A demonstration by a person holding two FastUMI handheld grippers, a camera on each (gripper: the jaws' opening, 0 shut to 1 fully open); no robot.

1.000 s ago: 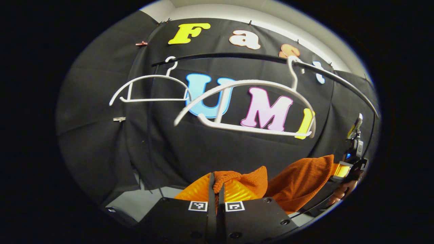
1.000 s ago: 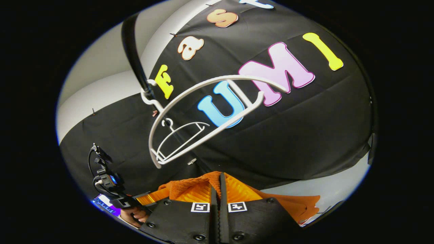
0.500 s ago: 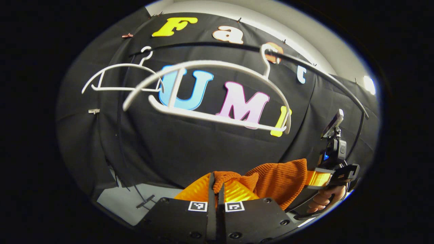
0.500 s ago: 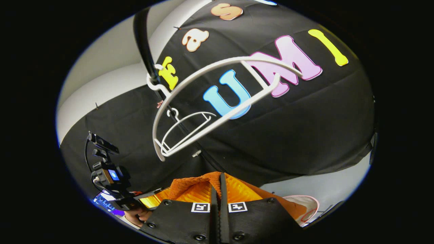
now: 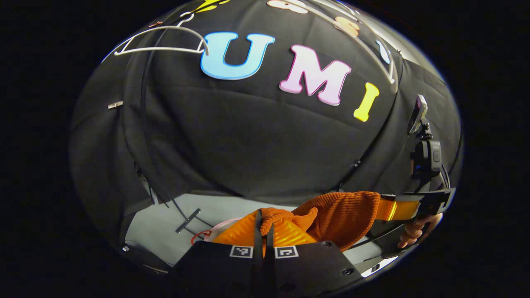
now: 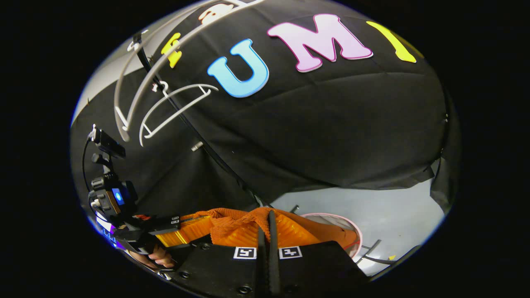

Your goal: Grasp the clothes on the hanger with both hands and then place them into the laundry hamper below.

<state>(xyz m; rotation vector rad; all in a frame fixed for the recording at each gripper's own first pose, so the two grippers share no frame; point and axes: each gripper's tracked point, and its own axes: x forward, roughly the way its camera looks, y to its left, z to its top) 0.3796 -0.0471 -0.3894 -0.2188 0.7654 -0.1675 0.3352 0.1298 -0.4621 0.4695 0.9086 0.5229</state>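
Observation:
An orange knit garment point(image 5: 348, 207) hangs stretched between my two grippers, off the hangers. In the left gripper view my left gripper point(image 5: 263, 215) is shut on a bunched fold of it, and farther right the right gripper point(image 5: 383, 209) clamps its other end, held by a hand point(image 5: 408, 236). In the right gripper view my right gripper point(image 6: 267, 215) is shut on the garment point(image 6: 238, 215), with the left gripper point(image 6: 194, 229) at lower left. The hamper's pale rim point(image 6: 331, 215) lies just below the cloth, also visible as a rim point(image 5: 207, 236) on the grey floor.
Two bare white hangers point(image 6: 136, 95) point(image 6: 174, 107) hang on a black rail point(image 6: 198, 136) high above. One hanger point(image 5: 161, 39) sits at the top left of the left gripper view. Black cloth walls off the back, with grey floor point(image 6: 393, 215) beneath.
Both grippers have dropped with the garment still clamped. The hangers and rail have slid up toward the top of both views, and the floor and hamper rim have come into sight.

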